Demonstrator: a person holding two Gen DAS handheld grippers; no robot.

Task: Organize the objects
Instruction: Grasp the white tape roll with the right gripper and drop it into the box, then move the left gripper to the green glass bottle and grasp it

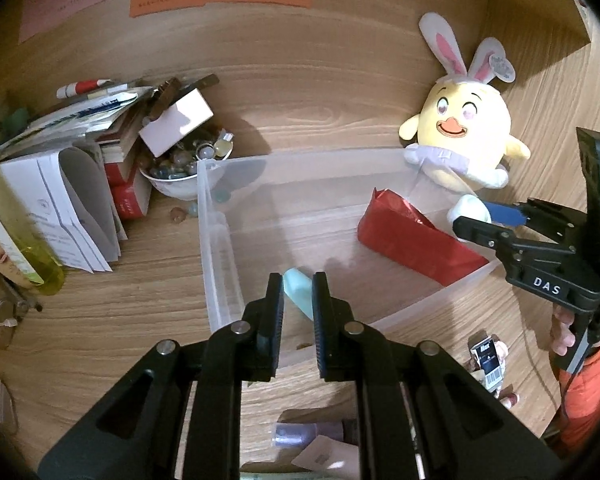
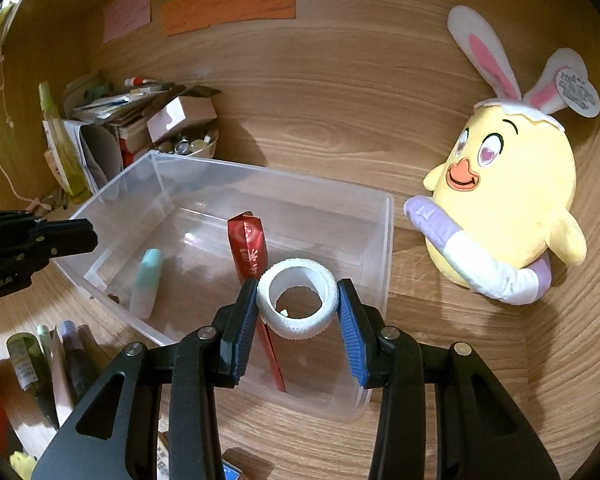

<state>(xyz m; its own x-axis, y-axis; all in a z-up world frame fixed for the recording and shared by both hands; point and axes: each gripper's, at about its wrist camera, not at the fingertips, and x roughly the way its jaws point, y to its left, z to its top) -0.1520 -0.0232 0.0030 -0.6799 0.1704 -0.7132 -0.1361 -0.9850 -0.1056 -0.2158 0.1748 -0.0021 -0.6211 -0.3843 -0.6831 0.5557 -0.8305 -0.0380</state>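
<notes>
**White tape roll held over the clear bin**

While the right tongs (image 2: 298, 304) clamp a white tape roll (image 2: 297, 298) between their blue pads, the roll hangs above the near end of the clear plastic bin (image 2: 384, 248), its open centre facing the camera. Left tongs (image 1: 297, 300) stand over the bin's near wall with their black fingers (image 1: 274, 320) a narrow gap apart and nothing between them; a mint-green tube (image 1: 300, 294) shows in that gap but lies on the bin floor below.

Only the right wrist view shows the roll at all. From the left wrist, the right tongs (image 1: 484, 222) appear side-on at the far right, and the roll is hidden. That same view shows a bowl of glass marbles (image 1: 184, 168) just beside the bin's far corner, with a small white box (image 1: 176, 122) resting on it, next to a stack of books and papers (image 1: 80, 184). The right wrist view shows the left tongs (image 2: 60, 236) at the bin's left rim.

Inside the bin lie two things: the mint-green tube (image 2: 146, 284) toward the left, and a red foil packet (image 2: 249, 252) leaning along the middle, under the roll. A yellow plush chick with rabbit ears (image 2: 512, 200) sits on the wooden tabletop (image 2: 340, 128) just beside the bin's right end.
</notes>
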